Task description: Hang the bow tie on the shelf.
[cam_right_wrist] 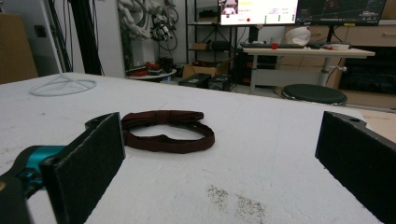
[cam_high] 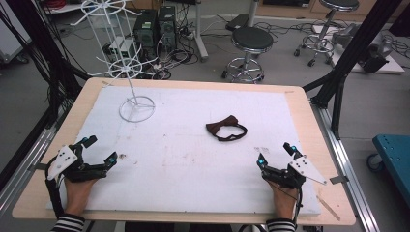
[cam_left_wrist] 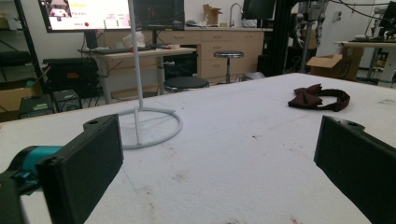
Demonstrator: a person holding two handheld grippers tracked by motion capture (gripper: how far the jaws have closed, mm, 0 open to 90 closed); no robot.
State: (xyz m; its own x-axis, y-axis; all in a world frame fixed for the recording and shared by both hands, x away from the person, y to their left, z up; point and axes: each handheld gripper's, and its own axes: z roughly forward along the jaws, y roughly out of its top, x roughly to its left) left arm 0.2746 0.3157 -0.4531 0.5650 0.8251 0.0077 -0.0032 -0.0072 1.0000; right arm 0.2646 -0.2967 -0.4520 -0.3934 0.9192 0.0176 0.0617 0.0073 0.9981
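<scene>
A dark brown bow tie [cam_high: 226,128] with its strap looped lies flat on the white foam board [cam_high: 193,159], right of centre. At the back left stands a white wire display stand [cam_high: 137,108] on a ring base. My left gripper [cam_high: 100,150] rests open at the board's front left, nothing between its jaws. At the front right my right gripper [cam_high: 275,153] is open too, a short way in front of the bow tie. The left gripper view has the left gripper [cam_left_wrist: 219,163], stand [cam_left_wrist: 149,126] and bow tie [cam_left_wrist: 318,98]. Ahead of the right gripper [cam_right_wrist: 219,158] the bow tie [cam_right_wrist: 166,130] lies close.
The foam board covers a wooden table [cam_high: 314,125]. Black frame posts [cam_high: 355,43] rise at the right and left. Beyond the far edge are stools [cam_high: 251,41] and computer towers [cam_high: 154,26] on the floor. A blue cart [cam_high: 394,154] stands at the right.
</scene>
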